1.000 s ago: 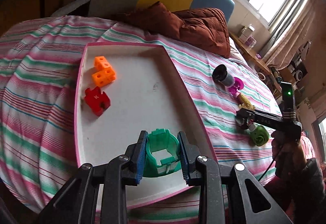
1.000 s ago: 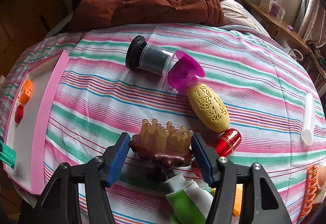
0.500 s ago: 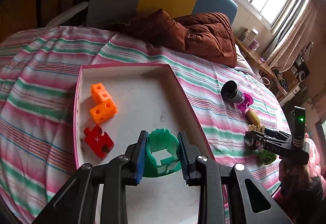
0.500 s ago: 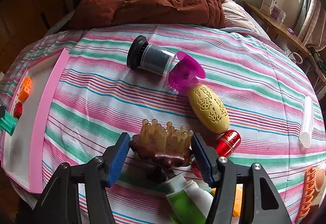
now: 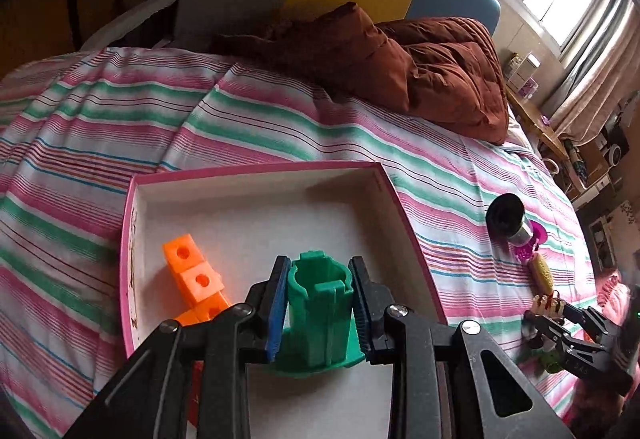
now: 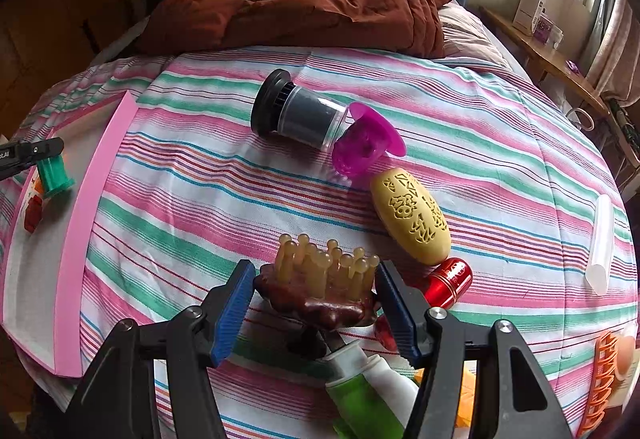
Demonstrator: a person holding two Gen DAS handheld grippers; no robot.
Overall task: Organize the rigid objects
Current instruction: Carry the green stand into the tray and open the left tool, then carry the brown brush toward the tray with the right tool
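Your left gripper [image 5: 320,313] pinches the green piece [image 5: 318,319] between both pads, low over the pink-rimmed tray [image 5: 256,175]. Your right gripper [image 6: 316,303] brackets the brown massage brush [image 6: 320,289]; whether its pads press it, I cannot tell.

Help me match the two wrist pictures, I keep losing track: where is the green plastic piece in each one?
Left wrist view: the green plastic piece is low in the centre, clamped by the left gripper over the tray.
Right wrist view: it sits small at the far left edge.
Shared landmark: the pink-rimmed tray, whose pink rim runs down the left of the right wrist view.
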